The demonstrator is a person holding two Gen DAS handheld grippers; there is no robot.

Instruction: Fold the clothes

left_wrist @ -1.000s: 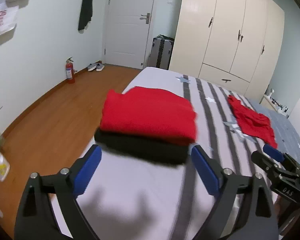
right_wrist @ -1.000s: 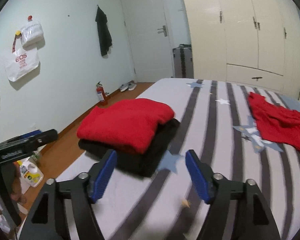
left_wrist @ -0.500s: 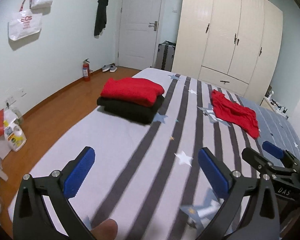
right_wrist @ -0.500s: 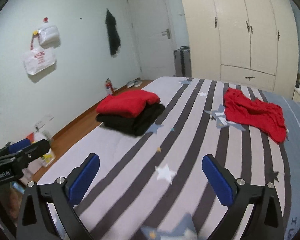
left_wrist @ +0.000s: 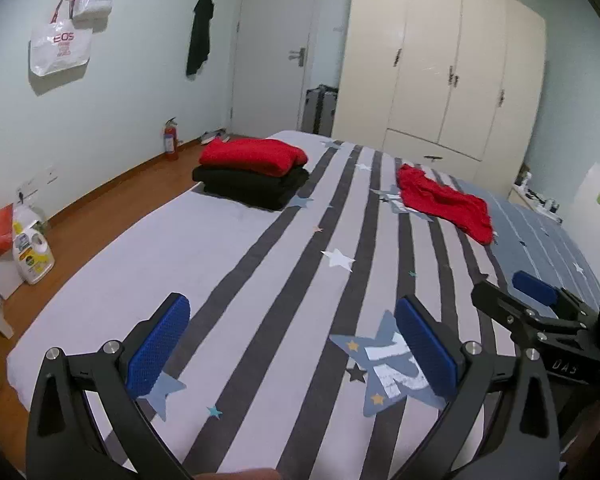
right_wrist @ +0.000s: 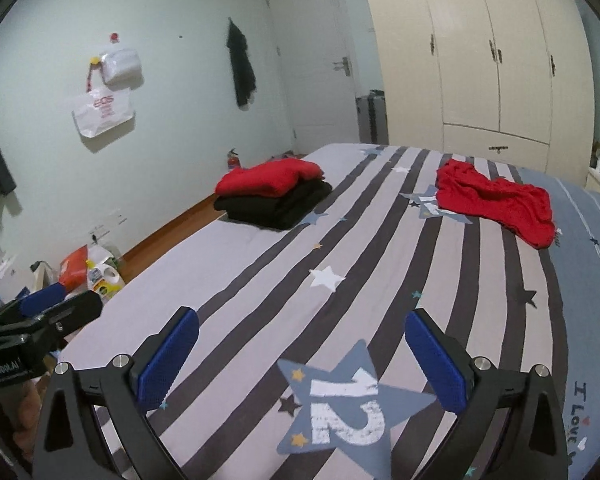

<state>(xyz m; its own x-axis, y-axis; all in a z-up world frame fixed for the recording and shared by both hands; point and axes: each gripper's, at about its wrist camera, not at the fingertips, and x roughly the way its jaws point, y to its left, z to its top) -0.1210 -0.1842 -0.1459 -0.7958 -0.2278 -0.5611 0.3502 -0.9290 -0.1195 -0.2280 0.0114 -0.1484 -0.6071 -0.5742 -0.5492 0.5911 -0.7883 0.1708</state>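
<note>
The room has pale walls, a cream wardrobe (left_wrist: 448, 80) and a white door (left_wrist: 276, 52) at the far end, with wood floor (left_wrist: 100, 216) along the left. The bed (left_wrist: 236, 280) fills most of the view, its cover striped grey and white (printed stars scattered across it). On its far left edge a folded red garment (left_wrist: 252, 156) lies on a folded black garment (left_wrist: 248, 186); an unfolded red garment (right_wrist: 496, 200) sprawls well apart to the right. The left gripper (left_wrist: 292, 344) and right gripper (right_wrist: 302, 360) hover over the near bed, jaws spread wide, holding nothing.
</note>
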